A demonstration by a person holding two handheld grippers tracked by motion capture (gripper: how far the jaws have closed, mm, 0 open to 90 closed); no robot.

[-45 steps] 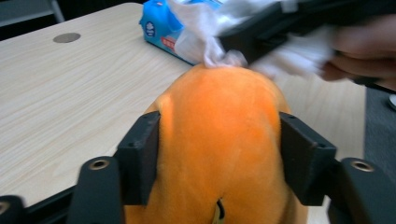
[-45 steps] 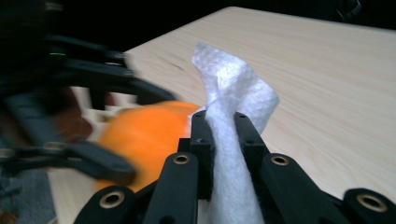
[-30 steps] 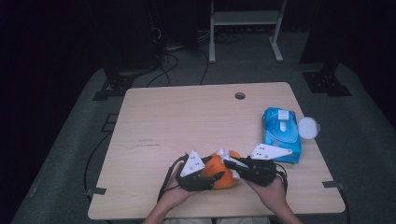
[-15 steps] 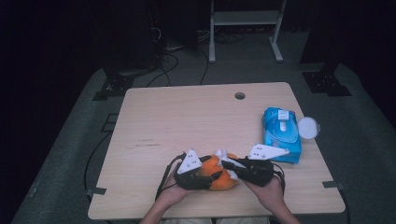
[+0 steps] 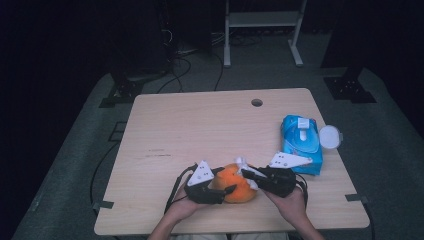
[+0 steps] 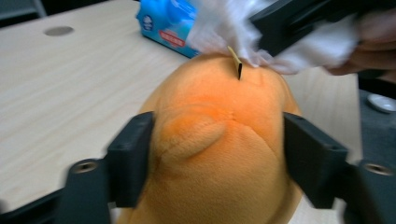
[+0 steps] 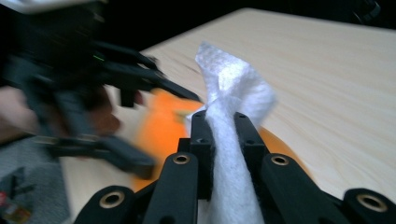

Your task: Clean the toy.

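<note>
Your tabletop (image 5: 200, 130) is pale wood with a round cable hole (image 5: 257, 102) near its far edge, and most of it lies bare. On its right side sits a blue pack of wet wipes (image 5: 300, 142), with its round white lid (image 5: 330, 136) flipped out over the tabletop's right edge.

At the near edge, in front of you, rests the orange plush toy (image 5: 237, 184), lying between your two grippers. Your left gripper (image 5: 220, 192) comes at it from the left; in the left gripper view its fingers (image 6: 133, 158) are clamped on either side of the plush toy (image 6: 219, 154), pressing into the soft fabric so that the toy bulges between them.

Your right gripper (image 5: 252, 176) reaches in from the right, just beside the pack of wet wipes. In the right gripper view its fingers (image 7: 201, 140) are clenched on a white wet wipe (image 7: 233, 116), which stands up crumpled and twisted between them. In the left gripper view that wet wipe (image 6: 224, 23) touches the top of the plush toy, close to a small dark tag (image 6: 236, 63) that sticks up from the toy's upper surface.
</note>
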